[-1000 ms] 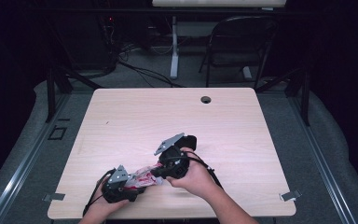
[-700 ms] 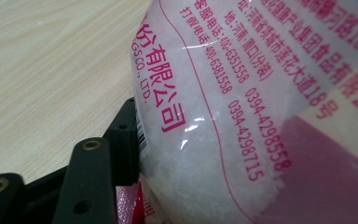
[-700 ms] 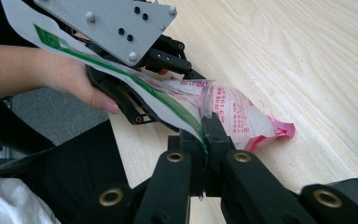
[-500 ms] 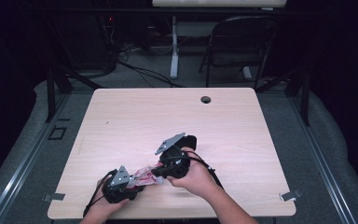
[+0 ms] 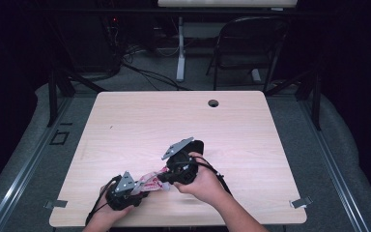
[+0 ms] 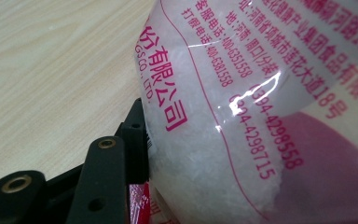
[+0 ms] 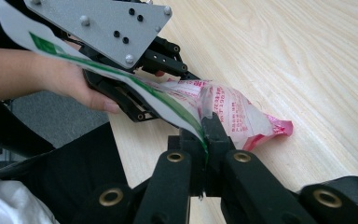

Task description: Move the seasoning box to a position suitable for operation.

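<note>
Both grippers sit at the near edge of the bench [image 5: 125, 121], a plastic bag [image 5: 150, 182] of white granules with pink print stretched between them, just above the wood.

Left gripper [image 5: 134, 189]: its jaws have just been closing with the bag between them. In the left gripper view the bag [image 6: 261, 112] bulges against the one jaw in sight; the other is hidden behind the bag, so I can't tell if the clamp is firm yet.

Right gripper [image 7: 204, 125]: jaws together, pinching a thin edge of the bag [image 7: 235, 114] plus a white strip with a green line [image 7: 121, 79].

My read of the step: secure a two-point hold on the bag, likely to open or tear it. To do it well, seat the left jaws on the bag body fully before pulling; keep the right pinch on the seam, not loose film; keep the mouth up so granules don't spill.

Pose: left hand [image 5: 101, 217] low at the near edge, jaws aimed right. Right hand [image 5: 200, 181] farther in, gripper angled back toward the left one, forearm entering from bottom right.
</note>
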Motion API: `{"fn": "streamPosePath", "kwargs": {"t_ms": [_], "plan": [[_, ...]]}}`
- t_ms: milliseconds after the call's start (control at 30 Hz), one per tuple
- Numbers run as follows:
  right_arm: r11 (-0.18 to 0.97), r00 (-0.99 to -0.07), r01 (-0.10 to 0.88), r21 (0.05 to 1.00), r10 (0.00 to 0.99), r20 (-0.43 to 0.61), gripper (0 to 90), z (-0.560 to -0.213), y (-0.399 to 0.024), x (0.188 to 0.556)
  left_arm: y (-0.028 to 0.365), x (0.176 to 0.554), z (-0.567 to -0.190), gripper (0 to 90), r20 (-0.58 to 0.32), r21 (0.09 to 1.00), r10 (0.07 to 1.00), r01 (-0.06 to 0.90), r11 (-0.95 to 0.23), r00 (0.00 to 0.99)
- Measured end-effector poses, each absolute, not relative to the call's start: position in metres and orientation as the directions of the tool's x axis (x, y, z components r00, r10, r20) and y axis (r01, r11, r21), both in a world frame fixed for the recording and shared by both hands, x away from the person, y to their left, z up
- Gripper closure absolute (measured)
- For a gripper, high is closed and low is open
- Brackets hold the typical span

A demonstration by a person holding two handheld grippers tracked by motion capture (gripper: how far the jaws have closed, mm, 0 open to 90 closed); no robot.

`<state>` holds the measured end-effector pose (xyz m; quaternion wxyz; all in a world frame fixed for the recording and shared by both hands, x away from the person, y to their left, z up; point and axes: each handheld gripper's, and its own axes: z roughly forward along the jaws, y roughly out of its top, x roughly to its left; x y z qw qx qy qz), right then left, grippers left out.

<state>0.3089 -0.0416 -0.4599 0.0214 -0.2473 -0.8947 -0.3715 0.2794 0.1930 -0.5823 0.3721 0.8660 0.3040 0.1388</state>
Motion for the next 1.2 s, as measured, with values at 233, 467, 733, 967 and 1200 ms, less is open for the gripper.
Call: {"fn": "streamPosePath", "kwargs": {"t_ms": [233,467,733,967,1200], "plan": [[0.591,-0.876,0.46,0.663,0.426,0.228,90.0,-0.459,-0.043,0.31,0.193,0.281,-0.579,54.6,0.021,0.733,0.639,0.423,-0.533,0.769],[0.563,-0.872,0.464,0.684,0.429,0.238,90.0,-0.454,-0.046,0.312,0.192,0.281,-0.57,56.0,0.037,0.743,0.661,0.422,-0.519,0.75],[0.547,-0.869,0.462,0.698,0.435,0.235,90.0,-0.448,-0.054,0.314,0.185,0.281,-0.561,56.9,0.079,0.745,0.675,0.406,-0.529,0.734],[0.54,-0.864,0.466,0.701,0.448,0.229,90.0,-0.445,-0.06,0.316,0.18,0.284,-0.557,57.8,0.092,0.743,0.676,0.402,-0.536,0.731],[0.52,-0.857,0.468,0.714,0.464,0.225,87.9,-0.442,-0.067,0.318,0.176,0.29,-0.552,59.0,0.094,0.747,0.677,0.397,-0.533,0.73]]}}
